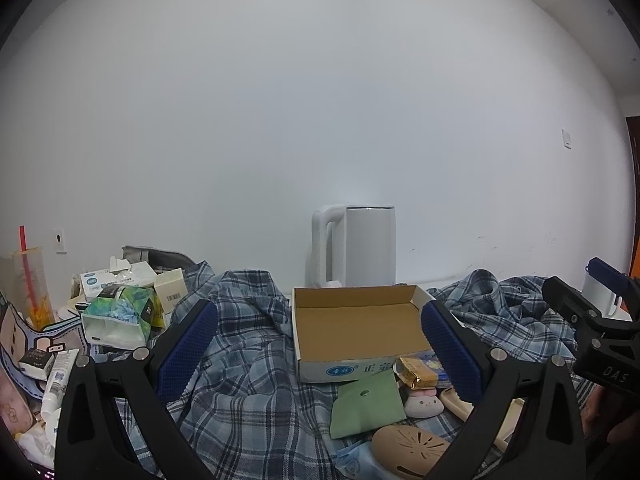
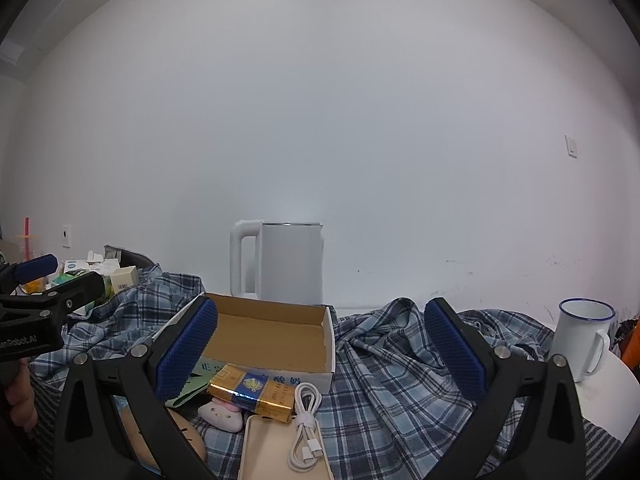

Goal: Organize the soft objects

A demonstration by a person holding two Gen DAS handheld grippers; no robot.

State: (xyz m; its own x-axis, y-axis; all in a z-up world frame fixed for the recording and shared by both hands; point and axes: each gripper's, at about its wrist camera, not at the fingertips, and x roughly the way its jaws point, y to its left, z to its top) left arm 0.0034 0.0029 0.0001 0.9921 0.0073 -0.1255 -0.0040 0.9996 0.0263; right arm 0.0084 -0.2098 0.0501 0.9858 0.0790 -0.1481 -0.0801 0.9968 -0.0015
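Hovering spread and empty, the left tongs point(image 1: 320, 344) hang over the plaid cloth point(image 1: 248, 360), the right tongs point(image 2: 320, 344) likewise. Left to right before the open box point(image 1: 356, 320) lie a green pouch point(image 1: 366, 404), a plush point(image 1: 424, 400) and a gold packet point(image 1: 416, 372), all crowded together. Closing on the plush may snag the cloth or drag the packet and the cable point(image 2: 306, 424) along.

Each tool point(image 1: 320, 344) has black arms, silver screws and blue textured pads point(image 1: 186, 350)
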